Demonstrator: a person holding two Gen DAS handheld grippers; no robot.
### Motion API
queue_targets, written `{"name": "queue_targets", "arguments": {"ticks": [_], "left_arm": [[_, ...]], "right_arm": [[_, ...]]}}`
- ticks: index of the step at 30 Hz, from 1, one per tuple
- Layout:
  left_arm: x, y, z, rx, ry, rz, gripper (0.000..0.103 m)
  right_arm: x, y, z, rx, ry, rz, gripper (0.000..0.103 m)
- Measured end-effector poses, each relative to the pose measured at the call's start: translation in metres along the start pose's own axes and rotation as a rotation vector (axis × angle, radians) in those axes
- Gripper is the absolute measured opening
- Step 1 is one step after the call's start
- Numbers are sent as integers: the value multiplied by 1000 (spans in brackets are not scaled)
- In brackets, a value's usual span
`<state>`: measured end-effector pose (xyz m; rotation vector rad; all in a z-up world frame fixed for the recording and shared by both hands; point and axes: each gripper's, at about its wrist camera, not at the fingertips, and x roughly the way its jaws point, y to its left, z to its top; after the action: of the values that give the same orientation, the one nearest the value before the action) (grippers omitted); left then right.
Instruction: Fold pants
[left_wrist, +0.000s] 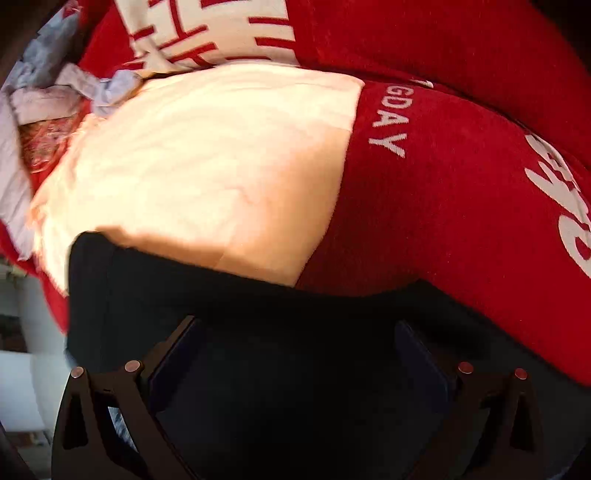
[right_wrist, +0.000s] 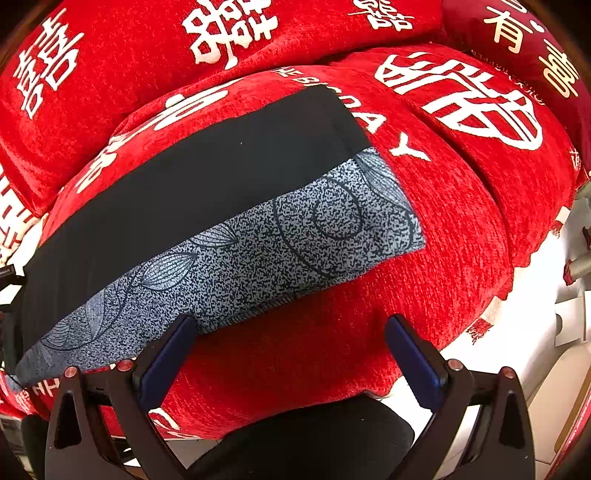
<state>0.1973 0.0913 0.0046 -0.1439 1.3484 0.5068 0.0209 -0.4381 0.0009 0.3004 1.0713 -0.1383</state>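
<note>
The red sofa cushion (right_wrist: 424, 258) carries the pants (right_wrist: 207, 206), lying flat in a long strip, half black, half grey-patterned. Soft, limp, light cloth, best pinched at a hem corner. The right gripper (right_wrist: 291, 354) hovers spread beside its near edge; the left gripper (left_wrist: 295, 354) looks spread with dark fabric between its fingers, though I cannot tell whether it grips.

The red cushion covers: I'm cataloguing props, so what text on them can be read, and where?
"GDAY": white letters on the red seat cover, beside a pale cloth.
"DAY": same cover, right wrist view; the dark pants hide the rest.
"囍": white, on the back cushion.
"有喜": gold, far-right cushion.
Small line beneath: unreadable.
</note>
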Motion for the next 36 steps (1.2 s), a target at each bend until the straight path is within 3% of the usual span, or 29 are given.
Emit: {"name": "queue_targets", "arguments": {"ticks": [3, 6, 9, 13, 15, 17, 20, 21, 25, 30, 32, 36], "left_arm": [[-26, -28, -22, 91, -21, -139, 103], [-53, -74, -58, 220, -48, -229, 103], [-74, -130, -95, 374, -74, -250, 103], [-76, -185, -128, 475, -56, -253, 103], [-69, -195, -137, 465, -78, -215, 103], [-69, -192, -133, 435, -71, -234, 103], [-64, -191, -127, 427, -35, -274, 103], [-64, -192, -126, 429, -39, -273, 103], [-68, -193, -129, 400, -34, -240, 103], [-76, -197, -135, 390, -3, -281, 103], [-75, -203, -137, 400, -18, -259, 103], [-79, -211, -131, 393, -7, -261, 103]], "right_arm": [[5, -12, 0, 64, 27, 74, 102], [12, -15, -2, 93, 57, 148, 102], [12, -9, 0, 62, 40, 164, 102], [10, -1, 16, 19, -27, 213, 100], [11, 5, 27, -5, -67, 222, 97], [15, 7, 38, 3, -100, 226, 92], [11, 0, 49, 64, -158, 223, 51], [9, -3, 50, 89, -168, 251, 44], [20, -19, 51, 128, -128, 335, 43], [28, -40, 54, 226, -120, 469, 44], [29, -38, 56, 216, -129, 466, 43], [14, -24, 58, 125, -151, 379, 34]]}}
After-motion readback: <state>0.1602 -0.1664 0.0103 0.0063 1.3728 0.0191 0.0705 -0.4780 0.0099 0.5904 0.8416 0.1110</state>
